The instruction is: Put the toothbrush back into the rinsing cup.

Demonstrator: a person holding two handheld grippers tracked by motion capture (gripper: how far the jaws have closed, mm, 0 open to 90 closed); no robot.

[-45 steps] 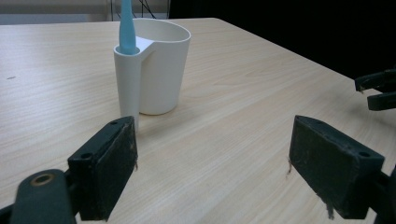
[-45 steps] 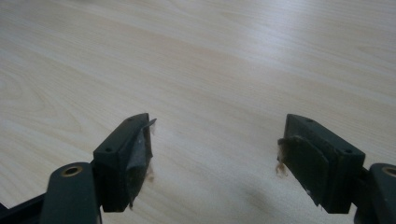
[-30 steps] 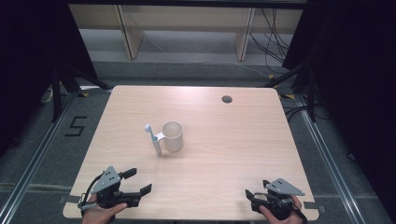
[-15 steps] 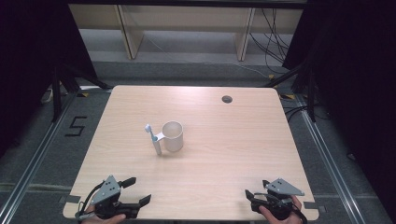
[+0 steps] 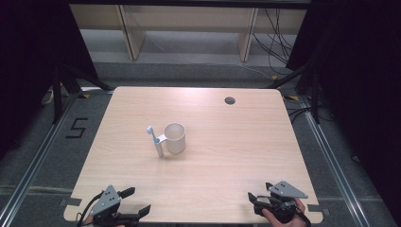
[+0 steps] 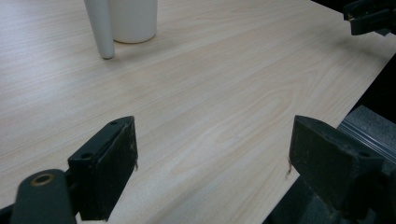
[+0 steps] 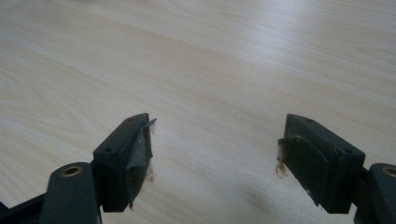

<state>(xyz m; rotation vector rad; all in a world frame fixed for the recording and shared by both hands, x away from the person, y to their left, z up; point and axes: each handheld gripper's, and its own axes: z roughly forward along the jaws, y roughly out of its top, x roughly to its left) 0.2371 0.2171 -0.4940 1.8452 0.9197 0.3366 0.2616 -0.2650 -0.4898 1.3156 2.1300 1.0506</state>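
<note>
A white cup (image 5: 175, 138) stands upright near the middle of the light wooden table (image 5: 236, 142). A white toothbrush (image 5: 155, 141) with a blue head leans upright against the cup's left side. My left gripper (image 5: 136, 200) is at the near left edge, open and holding nothing. In the left gripper view, its jaws (image 6: 212, 154) stand wide apart over bare wood, with the cup (image 6: 133, 21) and the toothbrush handle (image 6: 100, 28) far ahead. My right gripper (image 5: 259, 193) sits at the near right edge, also open and holding nothing, its jaws (image 7: 215, 149) spread over bare table.
A round cable hole (image 5: 230, 100) lies at the table's far right. Wooden shelving (image 5: 189, 28) and cables stand beyond the far edge. A "5" mark (image 5: 77, 127) is on the floor at the left. The other gripper (image 6: 371, 16) shows far off in the left gripper view.
My left gripper has drawn back toward the table's near edge and slightly right. The right gripper, cup and toothbrush have stayed put.
</note>
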